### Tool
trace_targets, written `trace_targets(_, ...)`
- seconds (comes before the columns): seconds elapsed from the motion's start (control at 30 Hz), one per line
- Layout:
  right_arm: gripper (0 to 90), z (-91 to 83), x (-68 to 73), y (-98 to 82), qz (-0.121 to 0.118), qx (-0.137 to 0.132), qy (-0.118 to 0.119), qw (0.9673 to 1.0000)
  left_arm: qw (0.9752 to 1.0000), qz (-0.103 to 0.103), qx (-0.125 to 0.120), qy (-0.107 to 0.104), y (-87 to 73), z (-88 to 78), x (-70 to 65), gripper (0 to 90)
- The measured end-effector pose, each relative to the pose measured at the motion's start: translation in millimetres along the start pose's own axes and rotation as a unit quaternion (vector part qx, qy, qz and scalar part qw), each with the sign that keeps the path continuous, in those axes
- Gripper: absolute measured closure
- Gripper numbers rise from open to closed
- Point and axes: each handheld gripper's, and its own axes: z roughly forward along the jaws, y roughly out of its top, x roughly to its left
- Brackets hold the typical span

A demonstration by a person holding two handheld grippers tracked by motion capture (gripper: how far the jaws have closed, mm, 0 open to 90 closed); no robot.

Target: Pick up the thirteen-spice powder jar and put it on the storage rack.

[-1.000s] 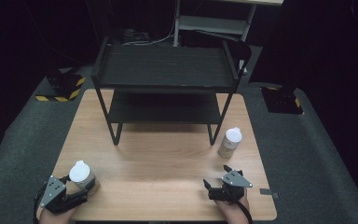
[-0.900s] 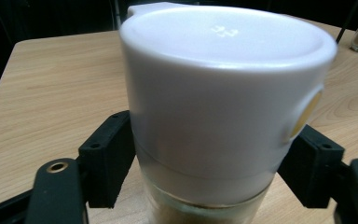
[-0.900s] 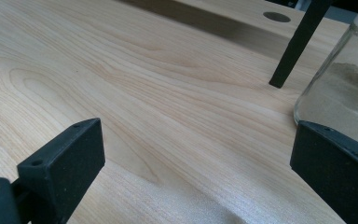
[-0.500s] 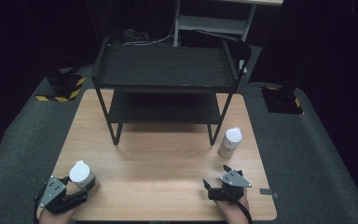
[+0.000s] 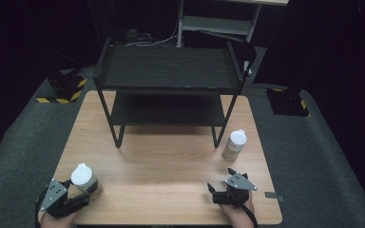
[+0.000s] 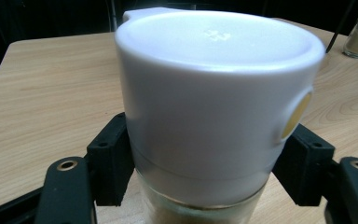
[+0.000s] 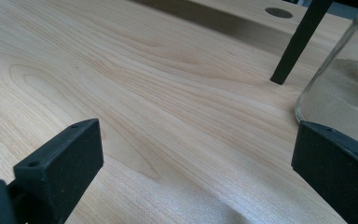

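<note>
My left gripper (image 5: 76, 197) pinches the near jar (image 5: 84, 179) tight on both sides, just under its white lid, so it will not slip when I lift it from the near left corner of the table (image 5: 171, 171). My right gripper (image 5: 221, 186) rests wide open with nothing in it, and the other jar (image 5: 234, 145) stands by the black shelf's (image 5: 168, 71) leg.

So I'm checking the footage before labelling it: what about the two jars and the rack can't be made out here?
- Left jar: its contents and base, left gripper view; the white lid and the bottom edge hide them.
- Right jar: its lid, right gripper view; cut off by the top edge.
- Rack: the back of the lower shelf, high view; the top shelf covers it.
- Both jars' labels: too small in the high view.
</note>
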Motion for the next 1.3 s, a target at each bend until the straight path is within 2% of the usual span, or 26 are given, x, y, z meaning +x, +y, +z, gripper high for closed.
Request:
trace_targets(0.1, 1.7, -0.2, -0.3, -0.5, 0.001, -0.001, 0.001, 1.0000, 1.0000, -0.003, -0.005, -0.003, 2.8, -1.6, 0.1, 30.5)
trace_targets(0.3, 1.6, -0.7, -1.3, -1.2, 0.003, -0.003, 0.002, 1.0000, 0.9997, 0.015, -0.016, -0.009, 17.1, -2.3, -2.4, 30.5)
trace_targets(0.5, 1.7, -0.8, -2.7, -1.6, 0.004, -0.004, 0.005, 1.0000, 0.9993, 0.014, -0.025, -0.022, 30.4, -3.0, -0.7, 30.5)
trace_targets(0.7, 1.6, -0.5, -3.0, -1.3, 0.003, -0.004, 0.006, 1.0000, 0.9981, 0.032, -0.040, -0.033, 50.0, -4.2, -4.8, 30.5)
trace_targets(0.87, 1.7, -0.6, -3.3, -1.8, 0.005, -0.005, 0.006, 1.0000, 0.9968, 0.028, -0.056, -0.049, 63.6, -0.1, -5.6, 30.5)
trace_targets(1.0, 1.6, -0.6, -3.4, -1.8, 0.005, -0.005, 0.006, 1.0000, 0.9963, 0.024, -0.062, -0.054, 69.3, 2.3, -6.5, 30.5)
trace_targets(1.3, 1.7, -0.6, -3.6, -1.9, 0.006, -0.005, 0.006, 1.0000, 0.9947, 0.043, -0.074, -0.058, 93.6, 8.7, -10.5, 30.5)
